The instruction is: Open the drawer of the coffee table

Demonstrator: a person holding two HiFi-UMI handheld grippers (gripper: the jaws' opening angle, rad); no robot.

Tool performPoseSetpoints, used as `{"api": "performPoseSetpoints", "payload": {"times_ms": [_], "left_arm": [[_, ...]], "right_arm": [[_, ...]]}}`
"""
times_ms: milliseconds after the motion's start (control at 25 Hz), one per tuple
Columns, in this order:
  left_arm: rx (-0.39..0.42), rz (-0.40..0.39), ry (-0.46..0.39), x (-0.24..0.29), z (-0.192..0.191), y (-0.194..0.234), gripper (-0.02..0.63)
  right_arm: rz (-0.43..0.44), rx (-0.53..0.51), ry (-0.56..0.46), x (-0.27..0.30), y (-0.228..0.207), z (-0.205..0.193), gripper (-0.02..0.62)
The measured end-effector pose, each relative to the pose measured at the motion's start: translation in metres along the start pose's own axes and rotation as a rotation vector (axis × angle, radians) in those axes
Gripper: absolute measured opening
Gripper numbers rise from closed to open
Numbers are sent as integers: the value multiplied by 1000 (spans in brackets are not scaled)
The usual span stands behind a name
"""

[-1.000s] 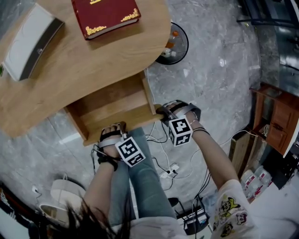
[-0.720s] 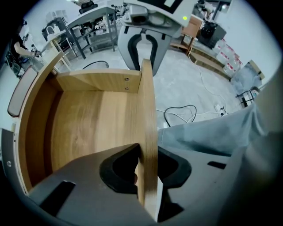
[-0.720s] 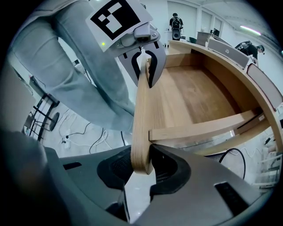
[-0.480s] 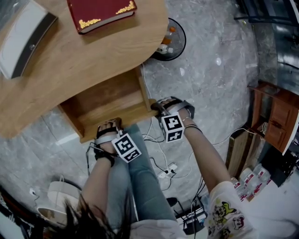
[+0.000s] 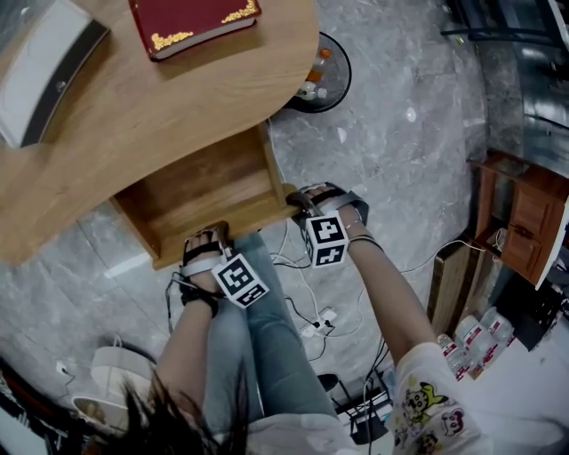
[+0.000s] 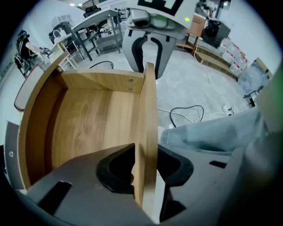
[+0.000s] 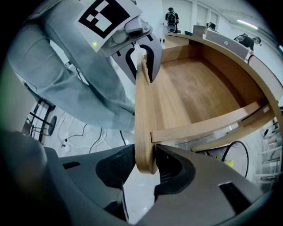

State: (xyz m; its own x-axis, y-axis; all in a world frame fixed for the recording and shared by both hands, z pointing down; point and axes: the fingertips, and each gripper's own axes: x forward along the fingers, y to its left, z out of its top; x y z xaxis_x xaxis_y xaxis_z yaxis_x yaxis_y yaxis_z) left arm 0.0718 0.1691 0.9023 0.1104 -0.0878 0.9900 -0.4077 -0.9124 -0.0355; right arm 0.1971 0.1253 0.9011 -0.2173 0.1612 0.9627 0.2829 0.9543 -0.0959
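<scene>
Already out from under the coffee table [image 5: 178,107]: the drawer [image 5: 209,191], bare wood inside, its front panel [image 5: 233,233] turned toward the person's legs [image 5: 267,329] in jeans. Astride that panel, left of its middle, the left gripper [image 5: 203,238], pointing straight down. Has just been opening its jaws; clamps nothing, with the panel's top edge standing between the pads, one pad inside the drawer and one outside (close on both faces, yet no clear squeeze). Astride the same panel at its right corner, the right gripper [image 5: 307,203], tilted a little off vertical. Likewise has just been opening; straddles the rounded corner where the side wall joins, pads parted and just beside each face. On the tabletop, well apart from both grippers, a red book [image 5: 191,22] with gilt corners and, at the far left edge, a flat white-and-grey object [image 5: 44,75].
</scene>
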Motion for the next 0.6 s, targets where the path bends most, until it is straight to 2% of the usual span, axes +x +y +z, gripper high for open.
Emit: {"api": "performPoseSetpoints", "payload": {"times_ms": [280,600], "left_arm": [[-16,-9,17,-41,-14,10,171],[-34,92,-29,-130,-10,65,169]], "right_arm": [[53,78,49,-36,9,-1,121],[-47,126,59,-117,-17,38,121]]}}
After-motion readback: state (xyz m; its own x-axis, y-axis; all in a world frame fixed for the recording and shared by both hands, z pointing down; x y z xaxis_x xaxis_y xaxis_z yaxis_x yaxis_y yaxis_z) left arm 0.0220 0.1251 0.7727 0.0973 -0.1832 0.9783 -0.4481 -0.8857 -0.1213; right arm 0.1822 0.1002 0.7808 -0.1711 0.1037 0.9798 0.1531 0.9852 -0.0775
